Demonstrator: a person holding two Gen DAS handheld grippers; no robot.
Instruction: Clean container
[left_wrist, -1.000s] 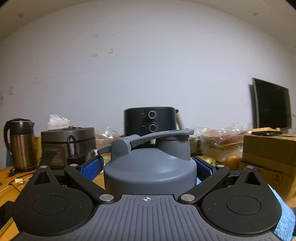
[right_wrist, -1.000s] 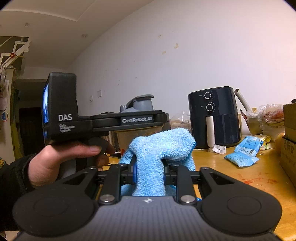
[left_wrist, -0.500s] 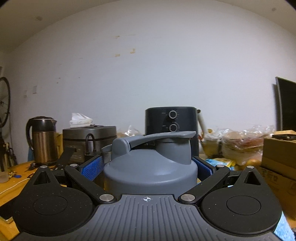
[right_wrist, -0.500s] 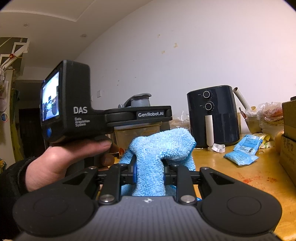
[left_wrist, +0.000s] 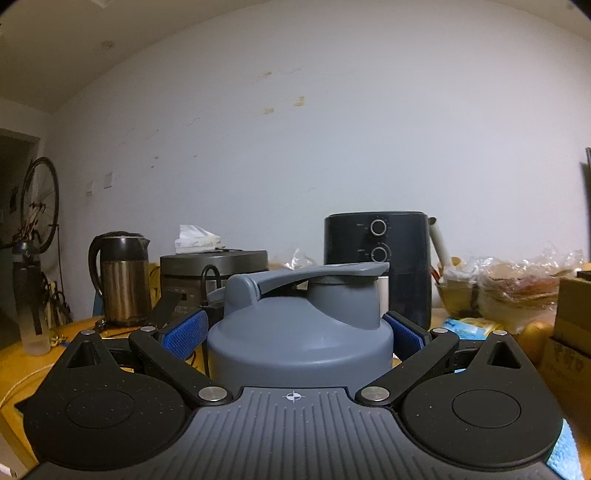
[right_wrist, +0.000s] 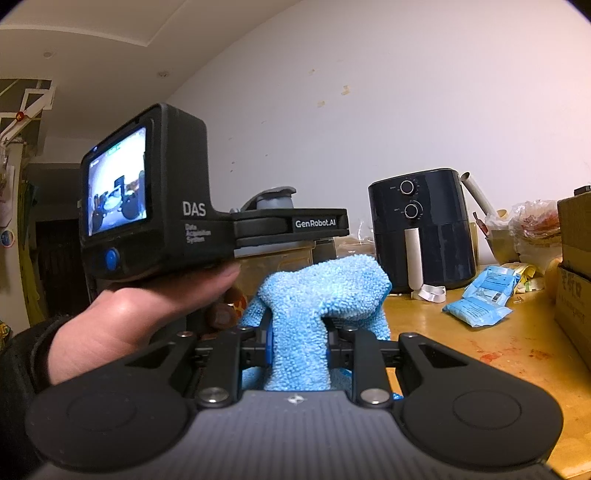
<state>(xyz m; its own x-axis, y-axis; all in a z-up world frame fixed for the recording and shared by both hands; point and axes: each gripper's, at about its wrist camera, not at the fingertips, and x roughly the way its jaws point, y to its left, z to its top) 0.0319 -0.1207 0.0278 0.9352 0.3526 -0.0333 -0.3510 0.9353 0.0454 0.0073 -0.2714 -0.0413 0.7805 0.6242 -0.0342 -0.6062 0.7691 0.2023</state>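
I am holding one grey container (left_wrist: 299, 332) with the left gripper (left_wrist: 297, 334), its blue pads (left_wrist: 184, 332) clamped on either side just below the lid, in front of the air fryer (left_wrist: 376, 258). It is looking like rigid, smooth plastic, so possibly slippery; weight unknown, contents hidden. The right gripper (right_wrist: 299, 343) is pinching one soft blue cloth (right_wrist: 317, 295), left of the air fryer. I am counting one kettle (left_wrist: 120, 277).

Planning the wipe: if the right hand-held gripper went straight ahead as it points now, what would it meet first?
Probably nothing close: beyond the blue cloth it clamps lies bare wooden table, then likely the black air fryer, slightly right. Depth is unclear.
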